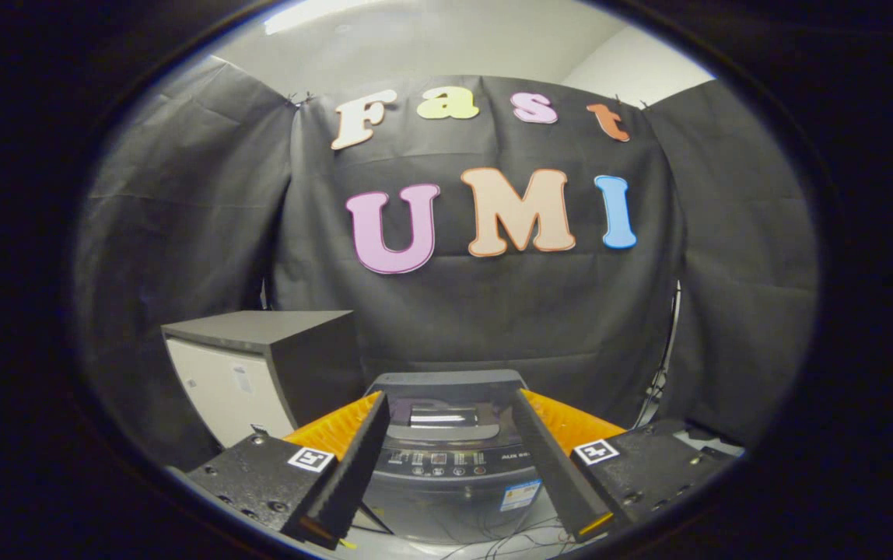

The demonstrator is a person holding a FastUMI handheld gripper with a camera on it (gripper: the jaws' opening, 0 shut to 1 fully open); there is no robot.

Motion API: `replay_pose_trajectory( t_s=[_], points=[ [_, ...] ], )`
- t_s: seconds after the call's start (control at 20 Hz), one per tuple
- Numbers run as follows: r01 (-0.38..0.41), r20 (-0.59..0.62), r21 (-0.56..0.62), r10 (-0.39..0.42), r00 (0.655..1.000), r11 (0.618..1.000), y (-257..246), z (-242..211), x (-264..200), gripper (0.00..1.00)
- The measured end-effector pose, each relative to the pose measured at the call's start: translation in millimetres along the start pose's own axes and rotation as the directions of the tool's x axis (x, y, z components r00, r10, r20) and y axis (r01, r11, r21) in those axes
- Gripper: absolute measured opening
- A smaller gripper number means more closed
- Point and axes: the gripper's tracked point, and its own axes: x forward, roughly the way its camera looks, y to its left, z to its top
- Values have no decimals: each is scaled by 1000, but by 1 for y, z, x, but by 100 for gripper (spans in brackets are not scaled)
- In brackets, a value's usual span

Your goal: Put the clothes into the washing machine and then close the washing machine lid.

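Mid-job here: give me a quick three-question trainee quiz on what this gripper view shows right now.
1. True or false: the gripper has its fingers shut on a piece of clothing.
2. What stands beside the washing machine? A) a basket B) a small cabinet C) a chair
3. Fill in: seen between the fingers, the washing machine's lid is ____.

Key: 1 false, the fingers are open with nothing between them; 2 B; 3 closed, as far as this angle shows.

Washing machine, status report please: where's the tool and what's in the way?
Tool open, holding nothing. Washing machine just ahead between the fingers, lid looks shut. Grey cabinet beside it. Cables at its base.
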Motion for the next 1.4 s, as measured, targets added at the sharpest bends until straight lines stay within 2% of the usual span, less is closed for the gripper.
replay_pose_trajectory(
  t_s=[0.15, 0.3, 0.7, 1.4],
  points=[
    [43, -2, 16, -43, 999, 999, -14, 0, -13, 96],
    [7, 56, 5, -7, 998, 1000, -6, 10, -21, 96],
    [-78, 44, -4, 79, 996, 997, -3, -8, -48, 96],
    [-62, 15, 79, 61, 998, 995, -42, -47, -53, 97]
  ],
)
